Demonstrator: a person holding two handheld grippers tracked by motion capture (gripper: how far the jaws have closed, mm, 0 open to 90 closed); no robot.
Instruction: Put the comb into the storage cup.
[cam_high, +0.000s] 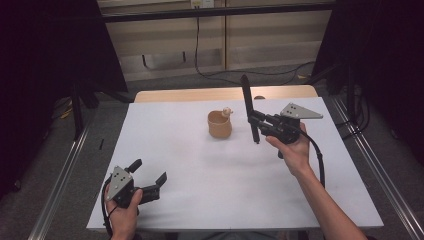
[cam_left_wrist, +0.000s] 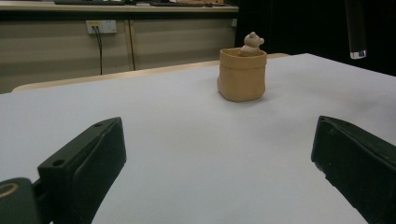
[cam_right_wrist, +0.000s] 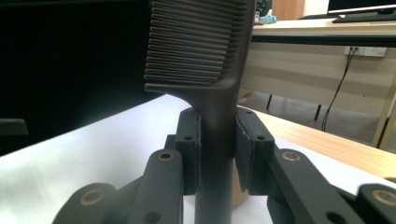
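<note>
Two grippers are in your hands: your right gripper (cam_high: 256, 121) clamps a black comb (cam_high: 248, 107) upright above the desk (cam_high: 200, 165), just right of the tan pot (cam_high: 219, 124) near the far edge. Your left gripper (cam_high: 150, 176) rests with jaws spread wide and empty at the near left corner.

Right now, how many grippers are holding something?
1. The right gripper clamps an upright black comb beside the tan pot; the left gripper, near the table's front edge, is open.

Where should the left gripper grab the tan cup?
Probably across the cup's side walls, coming in level from the near side. It stands upright with a small bear figure in its mouth, so a top-down grasp looks blocked. The left gripper is open, resting near the table's front edge.
</note>
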